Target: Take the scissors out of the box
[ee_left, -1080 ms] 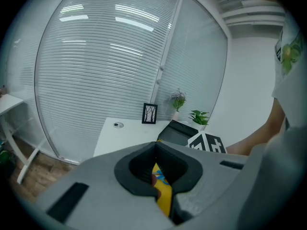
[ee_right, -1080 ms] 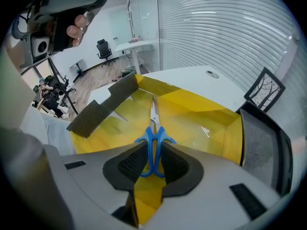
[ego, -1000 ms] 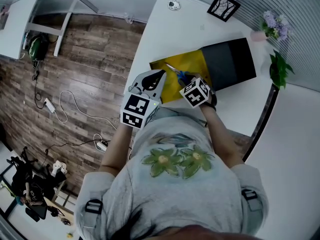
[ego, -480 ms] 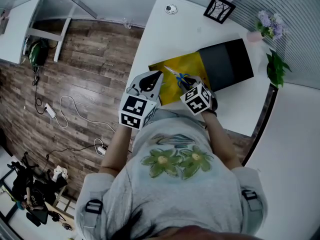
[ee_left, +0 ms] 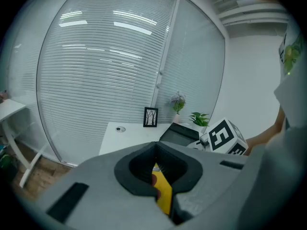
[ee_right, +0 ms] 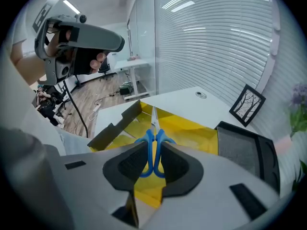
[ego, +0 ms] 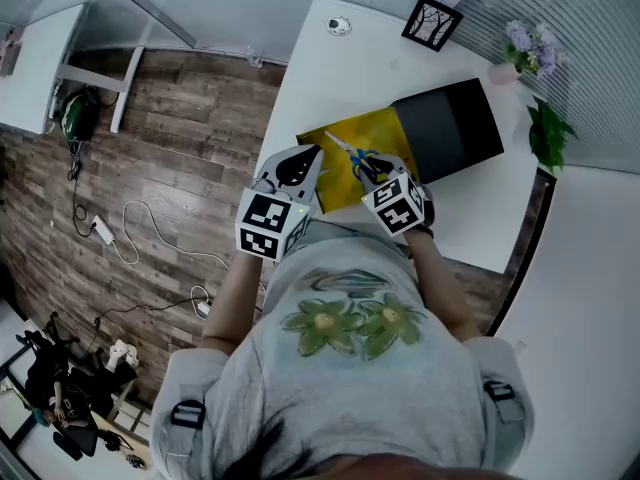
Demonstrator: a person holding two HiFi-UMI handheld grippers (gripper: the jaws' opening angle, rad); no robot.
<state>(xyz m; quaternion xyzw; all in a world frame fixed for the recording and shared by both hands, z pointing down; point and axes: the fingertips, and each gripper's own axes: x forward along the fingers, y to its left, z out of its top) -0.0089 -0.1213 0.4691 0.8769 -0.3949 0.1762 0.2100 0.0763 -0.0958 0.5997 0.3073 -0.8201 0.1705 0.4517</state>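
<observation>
The scissors have blue handles and steel blades that point away from me. My right gripper is shut on the handles and holds them above the open yellow box. In the head view the scissors hang over the box, just beyond the right gripper. My left gripper hovers at the box's left edge. Its jaw tips meet in the left gripper view, with only the box's yellow showing through the gap behind them. It holds nothing.
The box's black lid lies open to the right on the white table. A framed picture, a small round object, a flower vase and a green plant stand round the table's far side. Wooden floor with cables lies left.
My right gripper has risen a little with the scissors, lifting them higher over the yellow box. The left gripper has stayed where it was.
</observation>
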